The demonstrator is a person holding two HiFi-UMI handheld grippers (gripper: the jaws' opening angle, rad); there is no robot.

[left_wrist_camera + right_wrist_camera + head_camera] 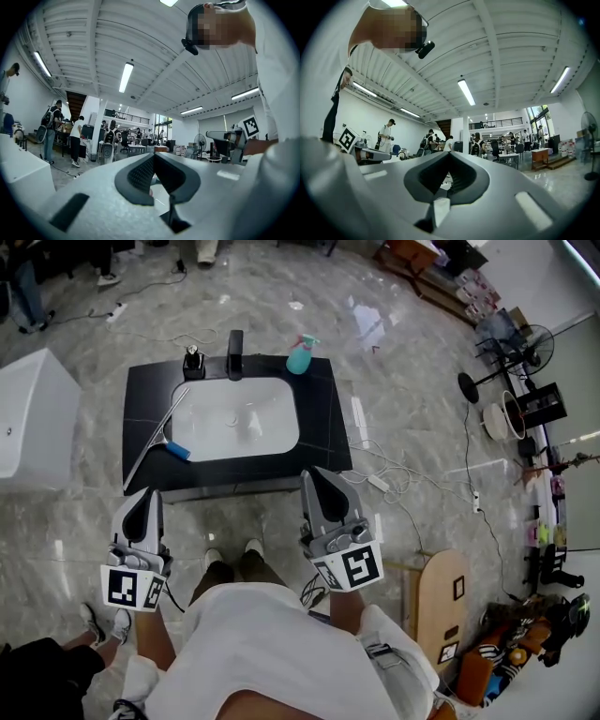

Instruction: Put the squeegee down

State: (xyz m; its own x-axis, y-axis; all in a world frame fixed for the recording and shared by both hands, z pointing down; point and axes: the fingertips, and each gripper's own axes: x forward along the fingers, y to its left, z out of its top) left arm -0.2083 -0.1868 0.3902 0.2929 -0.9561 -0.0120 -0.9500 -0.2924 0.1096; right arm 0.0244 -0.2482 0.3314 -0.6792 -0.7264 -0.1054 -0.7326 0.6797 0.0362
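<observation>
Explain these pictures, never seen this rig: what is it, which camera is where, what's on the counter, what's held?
No robot here: a person holds a two-jaw tool in each hand, the left hand-held gripper and the right hand-held gripper. The head view comes from a camera on the person's head, looking down. The other two come from cameras riding on each hand-held gripper, looking along its jaws. Ahead stands a black counter with a white sink. The squeegee lies at the sink's left edge; a teal spray bottle, a black faucet and a small dark bottle stand at the back. Both pairs of jaws are together, holding nothing.
</observation>
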